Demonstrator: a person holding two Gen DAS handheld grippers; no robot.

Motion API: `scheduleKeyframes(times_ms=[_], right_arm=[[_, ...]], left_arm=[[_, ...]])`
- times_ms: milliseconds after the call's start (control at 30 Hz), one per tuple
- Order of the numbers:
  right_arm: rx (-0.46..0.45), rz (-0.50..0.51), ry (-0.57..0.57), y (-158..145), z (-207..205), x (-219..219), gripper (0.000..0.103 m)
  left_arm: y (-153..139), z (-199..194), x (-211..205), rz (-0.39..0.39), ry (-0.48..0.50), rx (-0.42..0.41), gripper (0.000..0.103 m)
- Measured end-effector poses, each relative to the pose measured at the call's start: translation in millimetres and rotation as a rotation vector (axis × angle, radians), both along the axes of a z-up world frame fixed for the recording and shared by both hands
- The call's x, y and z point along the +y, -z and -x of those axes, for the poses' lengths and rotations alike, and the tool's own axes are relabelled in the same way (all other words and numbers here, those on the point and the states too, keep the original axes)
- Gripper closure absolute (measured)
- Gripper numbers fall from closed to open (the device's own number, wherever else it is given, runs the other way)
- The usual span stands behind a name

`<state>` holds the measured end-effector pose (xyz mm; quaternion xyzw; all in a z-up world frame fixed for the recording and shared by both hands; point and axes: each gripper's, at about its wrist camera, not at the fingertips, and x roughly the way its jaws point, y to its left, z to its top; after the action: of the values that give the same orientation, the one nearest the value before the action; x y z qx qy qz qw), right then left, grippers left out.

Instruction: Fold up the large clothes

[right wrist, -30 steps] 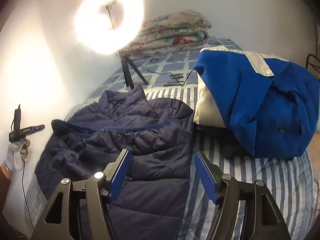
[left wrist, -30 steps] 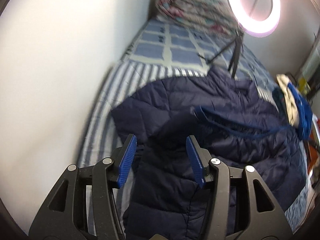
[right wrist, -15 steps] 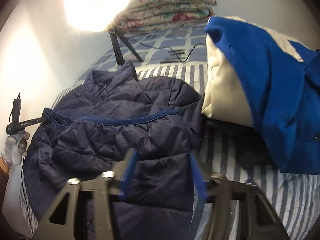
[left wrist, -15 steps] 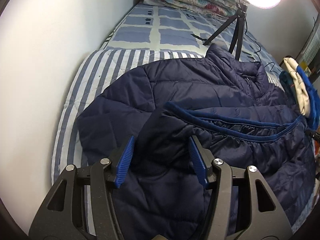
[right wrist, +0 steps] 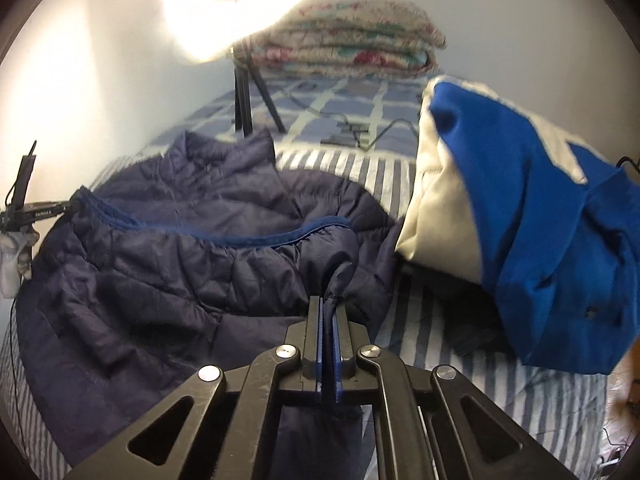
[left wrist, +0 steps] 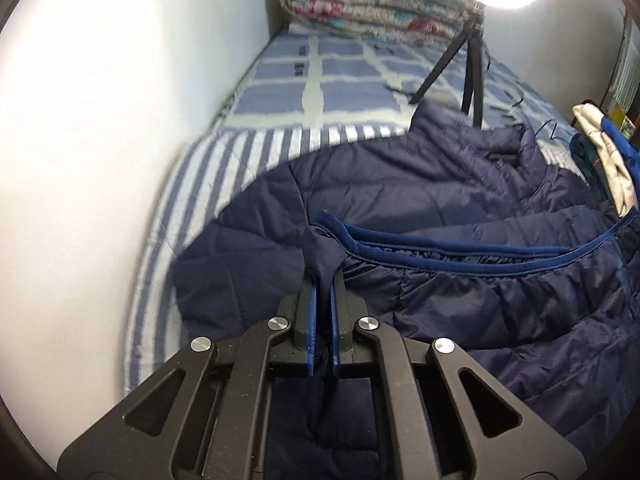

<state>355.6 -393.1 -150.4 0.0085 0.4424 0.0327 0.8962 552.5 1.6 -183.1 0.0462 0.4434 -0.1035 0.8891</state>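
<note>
Both grippers point down at the bed [left wrist: 224, 160]. The left gripper [left wrist: 322, 280] has just squeezed shut on the dark blue jacket [left wrist: 440, 200]. The right gripper [right wrist: 329, 300] has just pinched it too.

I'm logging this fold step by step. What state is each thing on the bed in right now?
Navy puffer jacket: spread on the bed, partly folded over, pinched at two spots.
Left tool: just closed, shut on jacket fabric.
Right tool: just closed, shut on jacket fabric.
Blue and cream garment: bunched in a heap, untouched.
Floral blanket: folded, stacked.
Ring light: on.
</note>
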Motion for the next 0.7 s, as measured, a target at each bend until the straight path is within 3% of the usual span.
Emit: scheduleKeyframes(times_ms=[200, 433, 600, 700], right_arm=[[-0.086, 0.086, 0.036, -35, -10, 3, 0.103], [-0.133, 0.174, 0.105, -48, -52, 7, 0.103], [-0.153, 0.241, 0.157, -43, -95, 10, 0.103], [-0.141, 0.31, 0.166, -31, -117, 16, 0.103]], left_arm=[[-37, -9, 3, -0.011, -0.02, -0.076, 0.1], [-65, -48, -11, -0.016, -0.047, -0.139, 0.1], [-66, -86, -15, 0.037, -0.125, -0.148, 0.1], [-56, -109, -25, 0.016, -0.157, -0.143, 0.1]])
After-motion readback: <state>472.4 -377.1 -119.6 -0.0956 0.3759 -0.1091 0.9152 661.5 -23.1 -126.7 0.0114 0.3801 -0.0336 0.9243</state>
